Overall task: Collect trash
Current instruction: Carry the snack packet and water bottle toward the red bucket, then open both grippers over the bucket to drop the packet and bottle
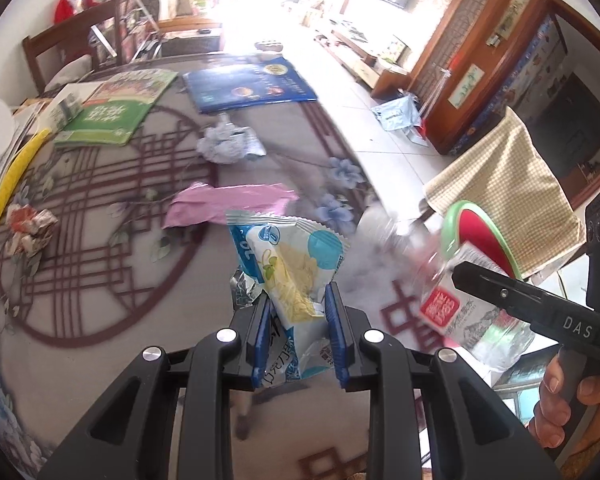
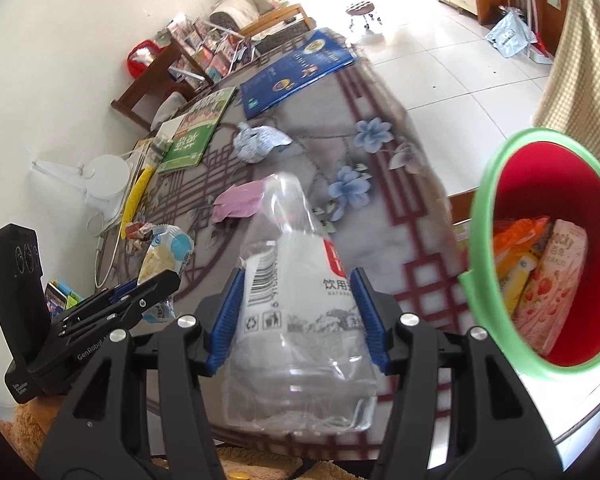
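My left gripper (image 1: 298,322) is shut on a white, blue and yellow snack wrapper (image 1: 288,268), held above the patterned table (image 1: 100,208). In the right wrist view that gripper (image 2: 156,280) and its wrapper (image 2: 162,254) show at the lower left. My right gripper (image 2: 300,312) is shut on a clear plastic water bottle (image 2: 296,304) with a white label; the bottle (image 1: 456,312) also shows in the left wrist view. A red bin with a green rim (image 2: 540,248) stands just right of the bottle, with snack packets inside. On the table lie a pink wrapper (image 1: 224,204), crumpled blue-white paper (image 1: 228,144) and a crumpled red wrapper (image 1: 28,228).
A green book (image 1: 116,112), a blue booklet (image 1: 248,84) and a yellow strip (image 1: 14,178) lie on the far part of the table. A chair draped with checked cloth (image 1: 500,188) stands by the bin. White containers (image 2: 100,180) sit by the wall. Tiled floor (image 2: 440,80) lies beyond the table edge.
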A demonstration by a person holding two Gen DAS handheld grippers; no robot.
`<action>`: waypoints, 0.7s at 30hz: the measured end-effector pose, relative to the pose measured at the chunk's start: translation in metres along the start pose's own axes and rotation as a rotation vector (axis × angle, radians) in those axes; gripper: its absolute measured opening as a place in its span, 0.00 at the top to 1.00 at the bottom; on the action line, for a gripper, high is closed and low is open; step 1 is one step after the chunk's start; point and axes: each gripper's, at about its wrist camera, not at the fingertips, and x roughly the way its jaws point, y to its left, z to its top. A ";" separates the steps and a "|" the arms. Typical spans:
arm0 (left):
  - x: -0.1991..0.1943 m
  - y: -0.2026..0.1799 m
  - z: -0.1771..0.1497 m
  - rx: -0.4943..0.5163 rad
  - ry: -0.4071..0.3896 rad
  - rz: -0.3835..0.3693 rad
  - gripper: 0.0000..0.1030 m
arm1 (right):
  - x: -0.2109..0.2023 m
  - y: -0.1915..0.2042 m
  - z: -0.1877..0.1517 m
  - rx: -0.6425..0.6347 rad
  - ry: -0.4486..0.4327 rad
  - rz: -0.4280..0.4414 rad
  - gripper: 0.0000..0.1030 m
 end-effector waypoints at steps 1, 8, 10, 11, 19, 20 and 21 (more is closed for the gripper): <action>0.001 -0.006 0.001 0.008 0.000 -0.006 0.78 | -0.004 -0.005 0.000 0.008 -0.006 -0.003 0.50; 0.018 -0.051 0.012 0.089 0.012 -0.047 0.78 | -0.022 -0.049 0.004 0.079 -0.036 -0.032 0.63; 0.023 -0.057 0.013 0.094 0.024 -0.053 0.78 | -0.017 -0.062 0.004 0.087 -0.011 -0.036 0.63; 0.026 -0.060 0.014 0.096 0.035 -0.057 0.78 | -0.012 -0.067 0.003 0.085 0.023 -0.035 0.61; 0.035 -0.051 0.017 0.058 0.040 -0.050 0.77 | 0.003 -0.078 -0.069 -0.232 0.238 -0.187 0.38; 0.036 -0.050 0.019 0.052 0.034 -0.047 0.77 | 0.009 -0.079 -0.074 -0.237 0.253 -0.197 0.38; 0.037 -0.049 0.021 0.052 0.031 -0.043 0.77 | 0.011 -0.081 -0.075 -0.227 0.254 -0.199 0.38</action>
